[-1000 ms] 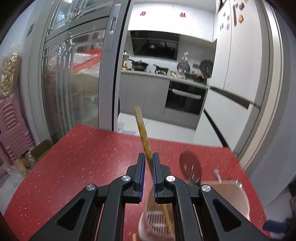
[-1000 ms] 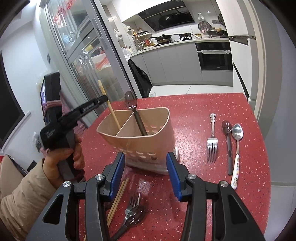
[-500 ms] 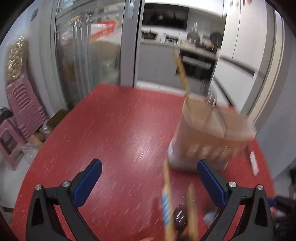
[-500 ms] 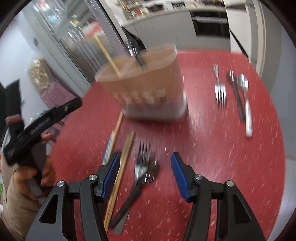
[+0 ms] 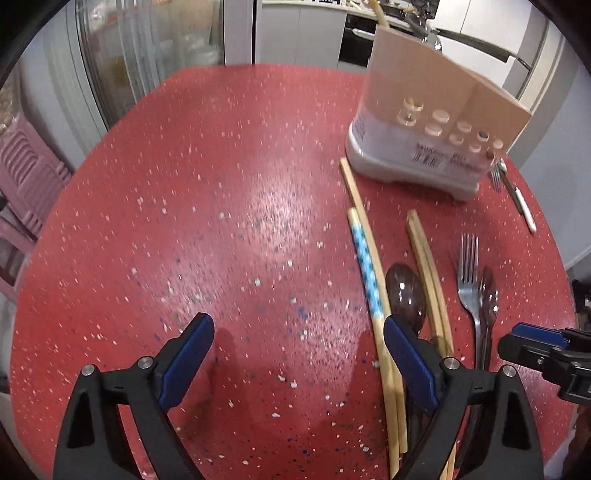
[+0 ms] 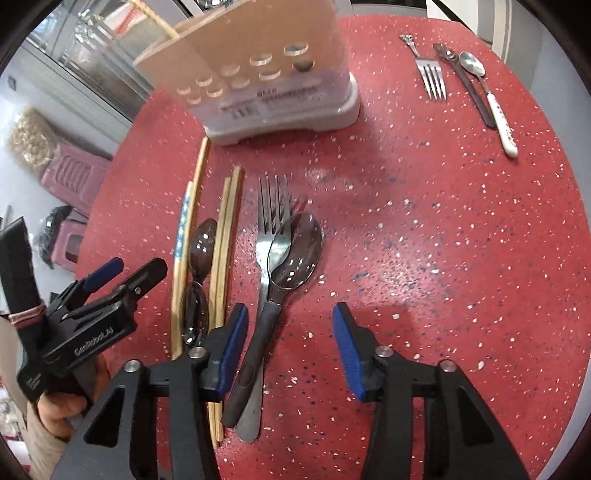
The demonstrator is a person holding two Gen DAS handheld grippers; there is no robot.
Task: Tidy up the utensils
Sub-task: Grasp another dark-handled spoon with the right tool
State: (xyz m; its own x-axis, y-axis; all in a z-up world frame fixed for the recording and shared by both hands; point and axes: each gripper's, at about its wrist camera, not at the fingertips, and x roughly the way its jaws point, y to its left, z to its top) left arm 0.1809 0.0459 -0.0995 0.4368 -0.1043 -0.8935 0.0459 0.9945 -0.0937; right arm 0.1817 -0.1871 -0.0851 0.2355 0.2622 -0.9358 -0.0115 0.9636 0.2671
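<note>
My left gripper hangs wide open over bare red table, with nothing between its fingers. Just right of it lie a blue-patterned chopstick, plain chopsticks and a brown spoon. My right gripper points down at a steel fork and a black-handled spoon. Its jaws are closing; the two handles lie between them, beside the left pad, untouched. The beige utensil holder stands behind, with one chopstick in it.
A second fork, a dark spoon and a white-handled spoon lie at the far right near the table's edge. A hand holds the left gripper at the left. Pink stools stand beyond the table.
The left gripper let go of the chopstick, which now stands in the holder, and opened wide. Both grippers tipped downward and sank toward the utensils lying on the table.
</note>
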